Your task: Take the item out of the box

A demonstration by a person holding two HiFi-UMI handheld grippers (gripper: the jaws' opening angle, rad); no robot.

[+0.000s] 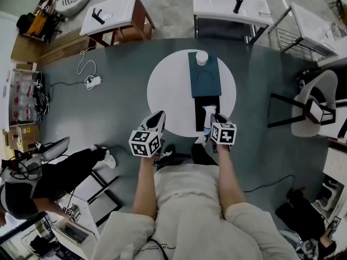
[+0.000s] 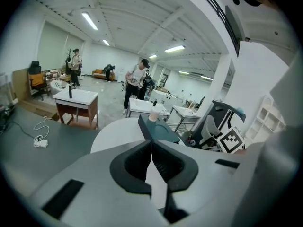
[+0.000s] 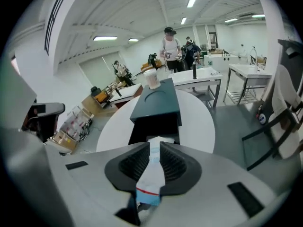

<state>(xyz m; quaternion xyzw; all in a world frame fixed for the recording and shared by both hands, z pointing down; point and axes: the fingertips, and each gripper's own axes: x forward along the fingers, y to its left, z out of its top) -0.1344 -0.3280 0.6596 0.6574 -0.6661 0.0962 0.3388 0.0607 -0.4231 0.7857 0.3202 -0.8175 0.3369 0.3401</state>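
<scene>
A dark teal box [image 1: 204, 75] lies on the round white table [image 1: 162, 91], with its black drawer [image 1: 207, 103] pulled out toward me. My right gripper [image 1: 213, 121] is over the drawer's near end, shut on a white packet [image 3: 150, 178] with a blue end and a red stripe; the packet runs between the pads and sticks out front and back. In the right gripper view [image 3: 155, 148] the open drawer [image 3: 156, 126] lies just beyond the jaws. To the drawer's left, my left gripper [image 1: 157, 121] is shut with nothing in it [image 2: 151, 148]. A small white cup [image 1: 201, 57] stands on the box's far end.
White workbenches [image 1: 230, 4] stand beyond the round table. A white chair [image 1: 317, 104] is at the right, and a cable with a plug strip [image 1: 91, 81] lies on the grey floor at the left. A person in black [image 1: 59, 175] sits at the lower left. People stand far back [image 3: 170, 51].
</scene>
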